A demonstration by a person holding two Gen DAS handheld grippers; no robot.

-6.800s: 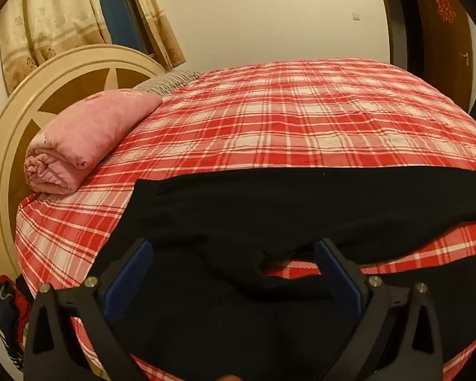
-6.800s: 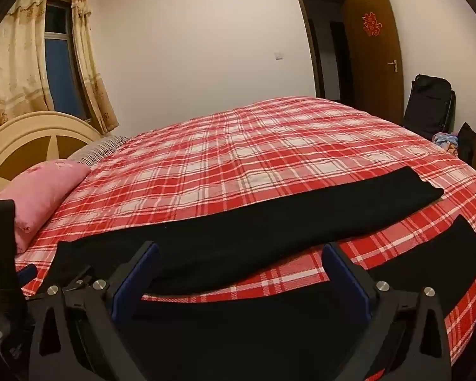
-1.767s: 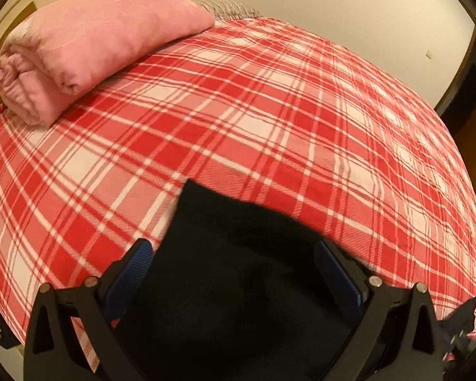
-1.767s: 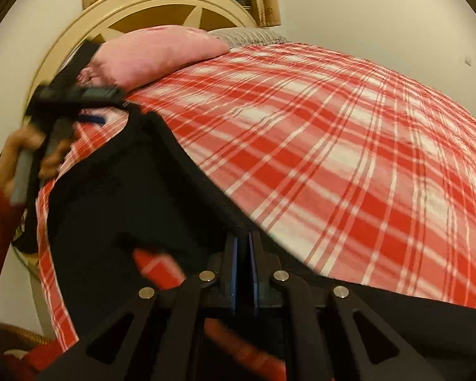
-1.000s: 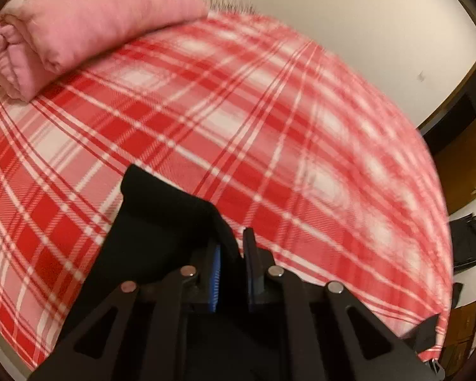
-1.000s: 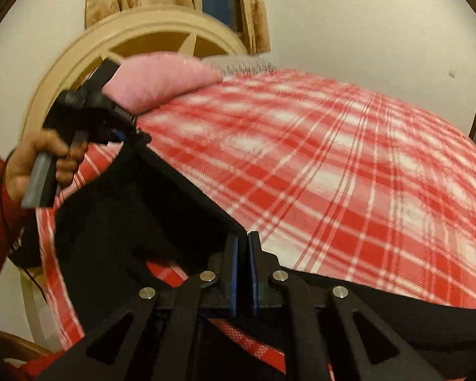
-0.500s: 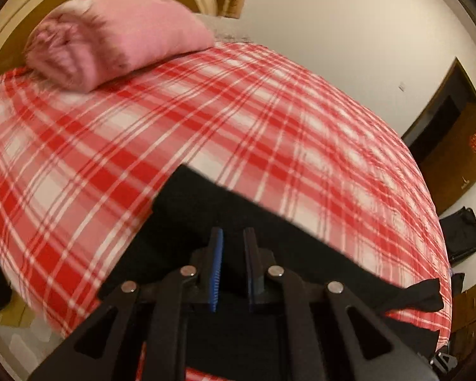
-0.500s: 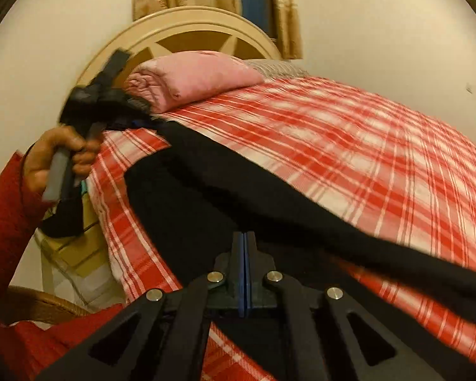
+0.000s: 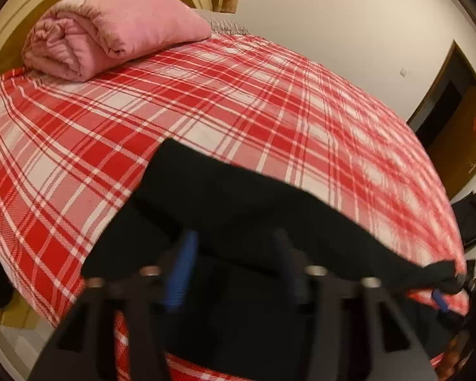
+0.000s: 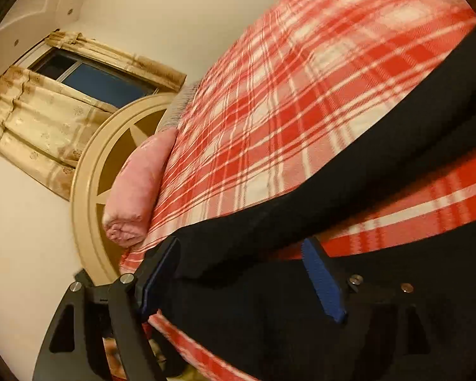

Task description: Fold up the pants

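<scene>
Two grippers are seen, one pair of pants, one bed, one pink quilt roll, one headboard, one door, one window with curtains. Left gripper (image 9: 234, 266) is held low over the near bed edge, pointed across the bed, fingers parted to a medium gap with nothing clamped; blue pads (image 9: 182, 273) are blurred. Right gripper (image 10: 241, 273) is rolled sharply sideways, fingers spread wide, nothing held between them. Pants (image 9: 238, 209), black, soft and matte, are laid on the bed just ahead of both grippers; in the left view one leg runs rightward to a hem near the bed's right edge, and in the right view two dark bands are separated by a strip of sheet. Bed (image 9: 269, 101) is covered by a red-and-white plaid sheet, flat and smooth. Quilt (image 9: 111, 31), pink, rolled and creased at its end, is set at the far left against the headboard (image 10: 89, 165), cream, arched, with a star-like inlay. Farther off, beige patterned curtains (image 10: 41, 120) frame the dark window (image 10: 95, 79); the brown door (image 9: 460, 120) is at far right.
</scene>
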